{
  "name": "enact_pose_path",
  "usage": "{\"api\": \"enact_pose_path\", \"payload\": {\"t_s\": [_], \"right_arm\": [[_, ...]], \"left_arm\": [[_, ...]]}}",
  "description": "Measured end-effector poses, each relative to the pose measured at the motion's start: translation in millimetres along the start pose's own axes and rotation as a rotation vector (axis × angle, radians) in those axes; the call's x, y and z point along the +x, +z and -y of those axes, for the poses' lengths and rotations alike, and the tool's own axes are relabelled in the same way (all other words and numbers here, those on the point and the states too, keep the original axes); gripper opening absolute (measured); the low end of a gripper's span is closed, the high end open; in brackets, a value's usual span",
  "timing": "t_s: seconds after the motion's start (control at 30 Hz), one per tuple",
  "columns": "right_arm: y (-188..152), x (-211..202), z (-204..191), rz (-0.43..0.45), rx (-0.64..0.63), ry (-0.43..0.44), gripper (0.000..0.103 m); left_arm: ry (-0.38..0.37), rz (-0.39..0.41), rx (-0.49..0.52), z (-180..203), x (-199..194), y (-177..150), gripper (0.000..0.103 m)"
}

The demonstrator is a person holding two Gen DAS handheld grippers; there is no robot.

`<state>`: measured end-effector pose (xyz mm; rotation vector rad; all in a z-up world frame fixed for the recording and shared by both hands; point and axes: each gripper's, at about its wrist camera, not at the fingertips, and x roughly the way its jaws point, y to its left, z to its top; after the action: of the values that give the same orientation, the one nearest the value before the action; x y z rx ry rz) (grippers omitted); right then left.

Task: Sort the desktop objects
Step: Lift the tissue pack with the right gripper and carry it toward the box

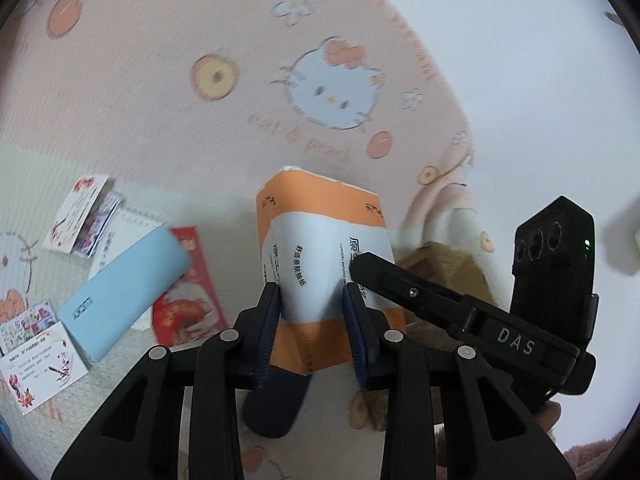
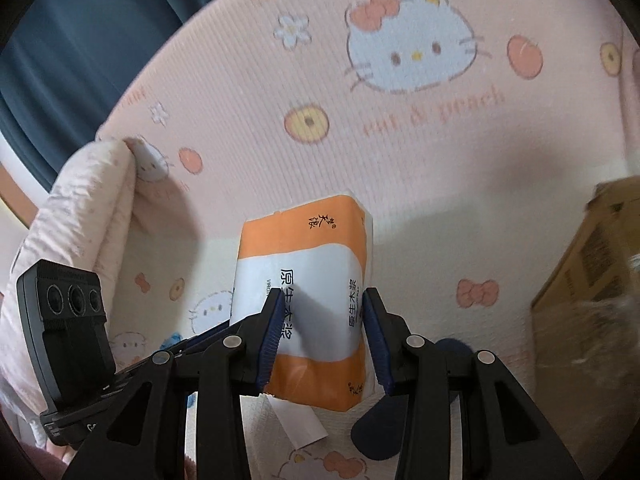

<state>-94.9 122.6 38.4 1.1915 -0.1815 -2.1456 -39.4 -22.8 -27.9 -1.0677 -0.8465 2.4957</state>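
An orange and white tissue pack (image 1: 320,256) is held above the patterned cloth by both grippers. My left gripper (image 1: 313,300) is shut on it, its blue pads pressing the pack's white middle band. My right gripper (image 2: 322,312) is shut on the same tissue pack (image 2: 308,280) from the other side. The right gripper's body (image 1: 460,308) shows in the left wrist view, and the left gripper's body (image 2: 80,352) shows in the right wrist view. A dark blue oval object (image 1: 276,408) lies under the pack; it also shows in the right wrist view (image 2: 384,428).
A light blue box (image 1: 124,292), a red packet (image 1: 188,304), a notebook (image 1: 124,224) and several printed cards (image 1: 40,364) lie at the left. A cardboard box (image 2: 588,280) stands at the right. A pink Hello Kitty blanket (image 2: 360,128) rises behind.
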Motion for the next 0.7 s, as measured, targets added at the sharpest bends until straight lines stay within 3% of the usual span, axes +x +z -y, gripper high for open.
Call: {"api": "enact_pose_path", "payload": {"t_s": [0.3, 0.5, 0.7], "right_arm": [[6.2, -63.2, 17.9, 0.092, -0.011, -0.038, 0.037], [3.6, -106.2, 43.6, 0.150, 0.000, -0.106, 0.037], [-2.5, -152.5, 81.6, 0.206, 0.038, -0.157, 0.037]], "left_arm": [[-0.070, 0.003, 0.080, 56.6, 8.1, -6.4, 0.035], [-0.169, -0.043, 0.112, 95.1, 30.3, -17.9, 0.035], [-0.238, -0.080, 0.218, 146.3, 54.6, -28.7, 0.035]]}}
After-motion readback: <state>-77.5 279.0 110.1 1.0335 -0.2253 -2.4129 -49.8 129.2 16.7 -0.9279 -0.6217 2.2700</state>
